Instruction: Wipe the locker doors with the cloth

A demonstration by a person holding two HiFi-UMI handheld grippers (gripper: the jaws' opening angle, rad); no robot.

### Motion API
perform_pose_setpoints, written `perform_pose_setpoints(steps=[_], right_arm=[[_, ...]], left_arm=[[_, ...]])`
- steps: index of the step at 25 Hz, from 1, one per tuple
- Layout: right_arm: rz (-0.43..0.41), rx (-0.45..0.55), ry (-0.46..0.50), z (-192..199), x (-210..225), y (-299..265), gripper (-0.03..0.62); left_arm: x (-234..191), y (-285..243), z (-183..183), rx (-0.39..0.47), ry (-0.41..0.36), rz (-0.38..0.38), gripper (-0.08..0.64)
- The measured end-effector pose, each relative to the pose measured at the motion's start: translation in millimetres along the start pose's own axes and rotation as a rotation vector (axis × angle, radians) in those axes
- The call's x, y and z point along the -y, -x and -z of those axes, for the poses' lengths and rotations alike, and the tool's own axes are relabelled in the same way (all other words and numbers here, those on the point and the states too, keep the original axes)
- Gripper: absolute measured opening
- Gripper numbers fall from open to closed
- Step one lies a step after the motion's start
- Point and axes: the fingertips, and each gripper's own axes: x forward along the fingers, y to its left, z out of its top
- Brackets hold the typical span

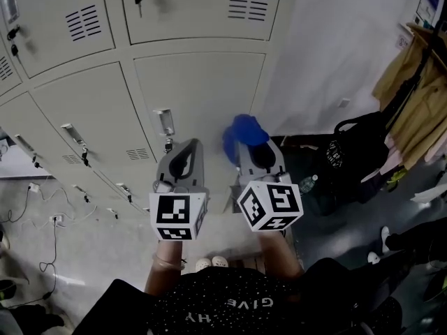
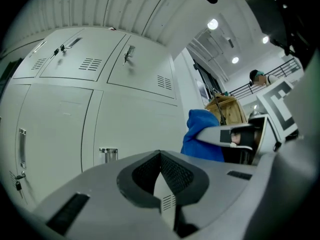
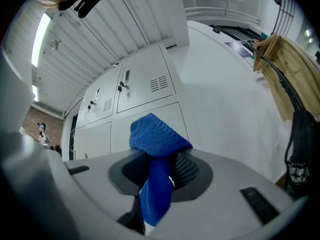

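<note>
Pale metal locker doors (image 1: 195, 89) straight ahead. L grey two-jaw gripper (image 1: 187, 149) & R grey two-jaw gripper (image 1: 250, 151) side by side in front of them, apart. Blue knit cloth (image 1: 244, 131) btwn R jaws, bunched past tips, near lockers' R edge. Plain white wall (image 1: 328, 47) R of lockers. Black fabric bag (image 1: 353, 159) on dark floor (image 1: 335, 222) further R, just L of hanging tan garments (image 1: 412, 96).

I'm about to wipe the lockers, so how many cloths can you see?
1: a blue cloth clamped in the right gripper, near the locker doors. Others may be out of view.

Two claws are here, the left claw (image 1: 187, 149) and the right claw (image 1: 250, 149); one blue cloth (image 1: 244, 128); one black bag (image 1: 356, 152) at 3 o'clock; at least five locker doors (image 1: 202, 89).
</note>
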Motion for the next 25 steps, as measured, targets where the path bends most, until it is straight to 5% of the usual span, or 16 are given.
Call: perform_pose_setpoints(steps=[9,16,25], right_arm=[[-0.040,-0.015,0.038,4,-8,-1,0.095],[-0.031,-0.049,0.021,13,-7,1,0.091],[-0.035,-0.062,0.006,19,-6,3,0.089]], left_arm=[[-3,1,6,-0.026,0.023,0.022,0.006],[-10,5,7,-0.017,0.201,0.052,0.006],[-8,5,17,-0.065,0.220,0.062,0.006]])
